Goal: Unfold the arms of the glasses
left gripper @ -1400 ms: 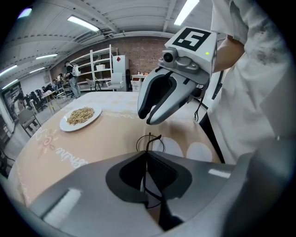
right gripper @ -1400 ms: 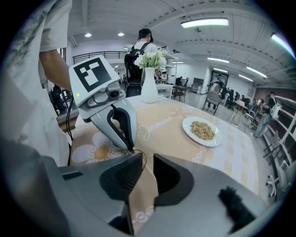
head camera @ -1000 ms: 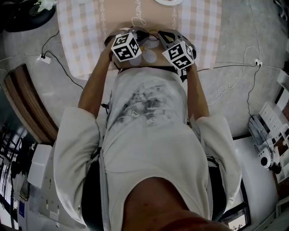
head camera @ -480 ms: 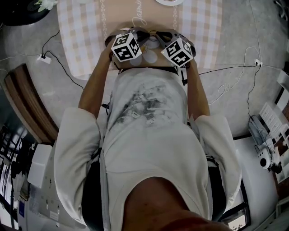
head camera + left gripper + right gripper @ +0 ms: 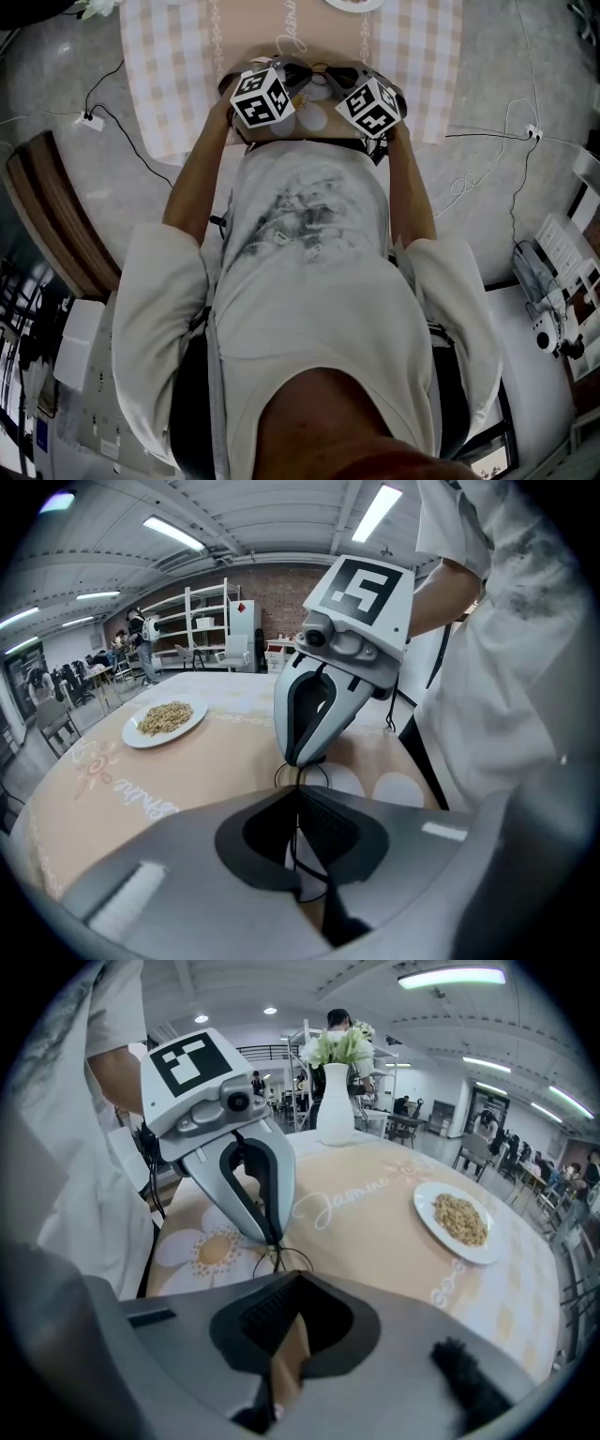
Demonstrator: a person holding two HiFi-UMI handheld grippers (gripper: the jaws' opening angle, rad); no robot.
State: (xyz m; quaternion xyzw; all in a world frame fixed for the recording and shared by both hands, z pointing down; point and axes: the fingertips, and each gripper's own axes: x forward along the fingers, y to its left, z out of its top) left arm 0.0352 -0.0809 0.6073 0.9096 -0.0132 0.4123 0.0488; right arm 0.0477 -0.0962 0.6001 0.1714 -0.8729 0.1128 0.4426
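Head view: glasses [image 5: 321,67] lie crosswise; left gripper [image 5: 298,794] and right gripper [image 5: 295,1279] each clamp them.

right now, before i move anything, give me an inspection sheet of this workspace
surface: table under a peach tablecloth with checked side strips
job's things: glasses, thin wire frame, between both grippers at the table's near edge; whether the arms are folded can't be told
clutter: plate of grains; vase of flowers
grippers: left gripper shut on the glasses; right gripper shut on the glasses
cables: thin cables on the floor, both sides of the table
surroundings: grey floor; white shelving; people far back
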